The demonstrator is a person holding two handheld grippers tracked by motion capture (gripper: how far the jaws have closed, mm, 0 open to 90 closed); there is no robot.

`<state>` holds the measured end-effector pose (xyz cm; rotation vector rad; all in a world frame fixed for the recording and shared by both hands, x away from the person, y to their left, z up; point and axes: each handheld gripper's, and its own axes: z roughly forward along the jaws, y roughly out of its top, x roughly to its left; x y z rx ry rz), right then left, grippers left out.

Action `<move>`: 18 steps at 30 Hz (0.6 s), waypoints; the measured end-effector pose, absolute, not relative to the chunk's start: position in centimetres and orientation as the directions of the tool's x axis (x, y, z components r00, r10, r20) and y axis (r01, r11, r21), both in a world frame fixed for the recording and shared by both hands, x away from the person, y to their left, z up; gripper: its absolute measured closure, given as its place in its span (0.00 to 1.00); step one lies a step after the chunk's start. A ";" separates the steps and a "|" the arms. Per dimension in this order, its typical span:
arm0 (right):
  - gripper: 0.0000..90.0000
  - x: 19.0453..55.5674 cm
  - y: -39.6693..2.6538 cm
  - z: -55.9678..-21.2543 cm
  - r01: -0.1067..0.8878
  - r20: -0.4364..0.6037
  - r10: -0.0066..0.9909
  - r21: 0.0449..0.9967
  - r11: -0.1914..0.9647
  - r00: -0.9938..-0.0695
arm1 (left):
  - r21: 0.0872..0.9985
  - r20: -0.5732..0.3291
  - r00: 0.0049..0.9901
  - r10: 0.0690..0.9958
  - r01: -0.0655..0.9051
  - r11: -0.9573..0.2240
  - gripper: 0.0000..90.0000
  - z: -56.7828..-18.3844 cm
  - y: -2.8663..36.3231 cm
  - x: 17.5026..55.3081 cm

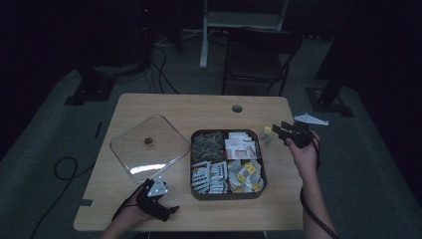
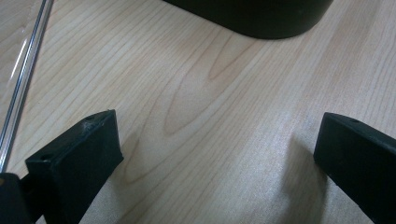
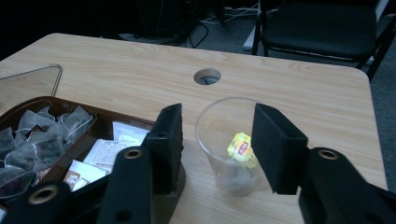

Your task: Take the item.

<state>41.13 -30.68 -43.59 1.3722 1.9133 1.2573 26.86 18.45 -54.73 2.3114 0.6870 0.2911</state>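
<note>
A clear plastic cup stands on the table right of the dark four-part box. Inside the cup lies a tea bag with a yellow tag. My right gripper hovers by the cup; its jaws stand open on either side of the cup and do not press it. At the table's front left my left gripper rests low over bare wood, open, with nothing between its jaws. The box holds mesh tea bags, printed packets, white sachets and yellow-tagged bags.
A clear square lid with a small knob lies left of the box, and its edge runs beside my left gripper. The box's corner is just ahead of it. A cable hole sits near the far edge. A dark chair stands behind the table.
</note>
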 end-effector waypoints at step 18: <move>0.32 37.4 -30.7 -44.4 0.414 0.089 0.917 0.906 0.088 -0.389 | 0.682 0.016 0.834 0.551 0.394 -0.616 0.01 -54.7 18.4 26.9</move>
